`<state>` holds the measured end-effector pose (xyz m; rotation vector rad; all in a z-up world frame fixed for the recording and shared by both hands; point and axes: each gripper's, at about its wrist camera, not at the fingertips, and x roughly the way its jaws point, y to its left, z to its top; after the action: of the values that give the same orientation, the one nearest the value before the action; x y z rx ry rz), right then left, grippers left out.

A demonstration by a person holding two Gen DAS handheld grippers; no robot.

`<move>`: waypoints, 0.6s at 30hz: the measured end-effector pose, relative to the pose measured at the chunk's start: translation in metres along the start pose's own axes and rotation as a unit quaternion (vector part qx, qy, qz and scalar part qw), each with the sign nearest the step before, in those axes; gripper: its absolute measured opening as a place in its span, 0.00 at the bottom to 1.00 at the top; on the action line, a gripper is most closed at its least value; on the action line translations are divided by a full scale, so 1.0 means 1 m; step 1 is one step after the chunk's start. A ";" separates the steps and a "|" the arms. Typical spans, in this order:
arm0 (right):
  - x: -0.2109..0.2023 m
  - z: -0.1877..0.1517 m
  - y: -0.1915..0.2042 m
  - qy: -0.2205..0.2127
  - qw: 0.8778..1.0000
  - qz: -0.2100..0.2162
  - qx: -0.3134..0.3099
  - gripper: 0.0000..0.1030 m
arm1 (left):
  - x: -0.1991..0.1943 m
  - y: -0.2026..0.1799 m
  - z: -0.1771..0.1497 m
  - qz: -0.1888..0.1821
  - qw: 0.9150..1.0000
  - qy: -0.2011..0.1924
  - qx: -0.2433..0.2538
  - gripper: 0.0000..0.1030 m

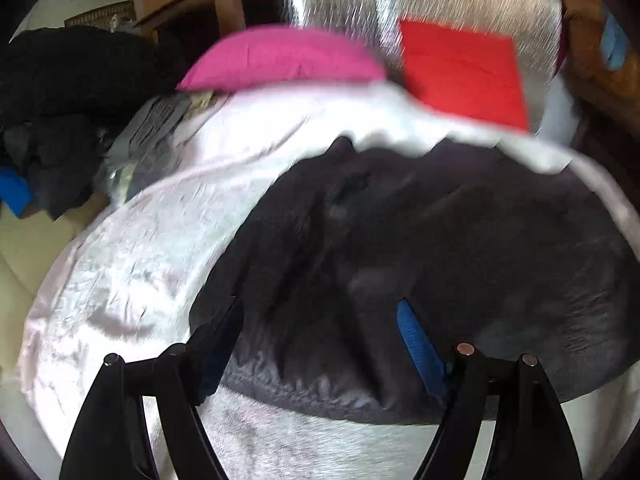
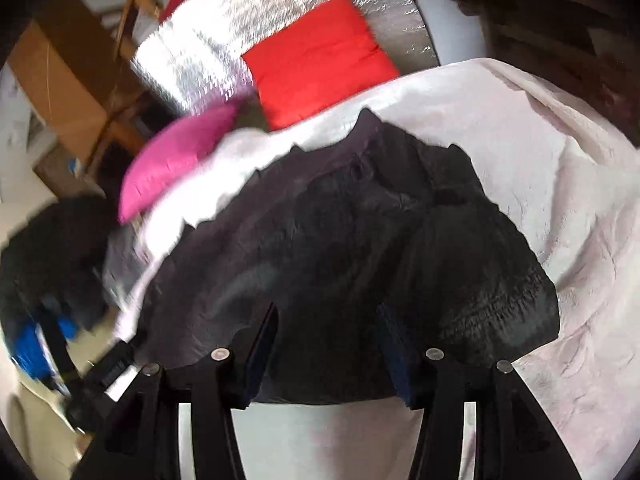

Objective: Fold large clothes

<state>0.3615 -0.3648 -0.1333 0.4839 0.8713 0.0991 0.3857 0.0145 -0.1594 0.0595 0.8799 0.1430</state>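
Note:
A large dark garment [image 1: 420, 232] lies rumpled on the white sheet [image 1: 160, 240] of a bed. It fills the middle of both wrist views; in the right wrist view the garment [image 2: 340, 240] reaches its far corners toward the pillows. My left gripper [image 1: 320, 312] hovers over the garment's near hem with its jaws wide apart; a blue pad [image 1: 416, 340] shows and pinches nothing. My right gripper [image 2: 328, 312] is also over the near edge, jaws apart, with cloth lying below them and not pressed between them. Both views are motion-blurred.
A pink pillow [image 1: 280, 60] and a red pillow [image 1: 460, 68] lie at the bed's far end against a silver foil panel [image 2: 240, 20]. A pile of dark clothes [image 1: 60, 100] sits left of the bed. Cardboard boxes [image 2: 60, 80] stand behind.

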 end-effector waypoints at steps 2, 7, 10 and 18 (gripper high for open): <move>0.015 -0.001 -0.014 0.030 0.999 0.007 0.018 0.54 | 0.020 -0.003 -0.004 0.005 0.999 0.037 0.013 0.80; -0.010 0.006 -0.039 0.030 0.993 0.085 0.076 0.54 | -0.004 0.002 0.004 -0.014 1.000 0.008 0.012 0.80; -0.031 -0.003 -0.053 0.029 0.983 0.135 0.120 0.61 | -0.025 0.010 -0.001 -0.069 0.997 0.016 -0.024 0.80; -0.025 -0.060 -0.060 0.072 0.958 0.191 0.200 0.63 | -0.030 0.038 -0.047 -0.165 0.975 0.074 -0.127 0.80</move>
<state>0.2932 -0.4027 -0.1748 1.0332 0.9358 0.3188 0.3268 0.0476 -0.1626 -0.3397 1.0017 -0.0530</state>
